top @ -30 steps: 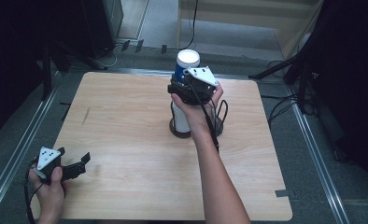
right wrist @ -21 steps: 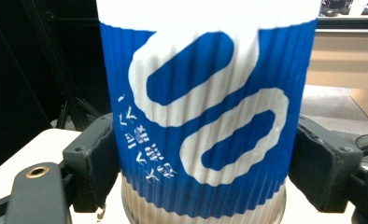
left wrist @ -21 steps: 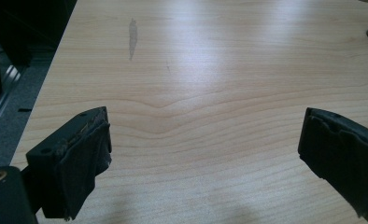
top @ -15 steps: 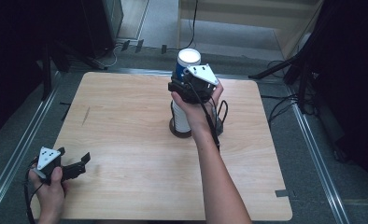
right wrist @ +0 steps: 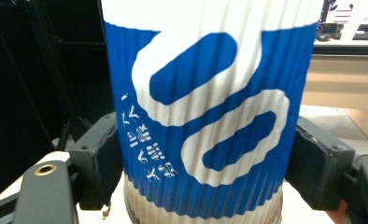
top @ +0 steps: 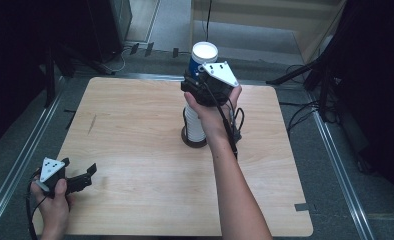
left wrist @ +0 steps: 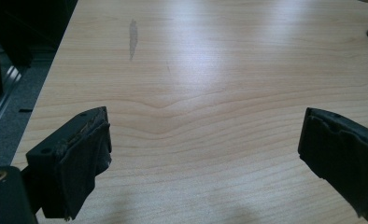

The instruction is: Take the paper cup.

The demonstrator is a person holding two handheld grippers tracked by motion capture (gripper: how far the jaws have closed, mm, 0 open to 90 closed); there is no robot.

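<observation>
The right gripper [top: 201, 82] is clasping the blue-and-white paper cup [top: 201, 57], its two black jaws pressing against the cup's ribbed sides, one on each flank, as the right gripper view [right wrist: 205, 158] is showing. The cup [right wrist: 205, 102] is standing upright at the top of a stack of white cups [top: 194, 125], and that stack is rising from a dark round base [top: 193, 142] sitting on the wooden table [top: 135, 130], toward its far middle. The person's right hand [top: 212, 107] is wrapping around the gripper body, with the forearm stretching back toward the near edge and a black cable [top: 230, 130] trailing down beside it.

The left gripper [top: 80, 179] is lying low at the near left corner of the table, well apart from the stack. Its jaws are standing wide apart with nothing between them, and bare wood [left wrist: 196, 116] is showing in the gap. The left hand [top: 52, 202] is gripping its body.
</observation>
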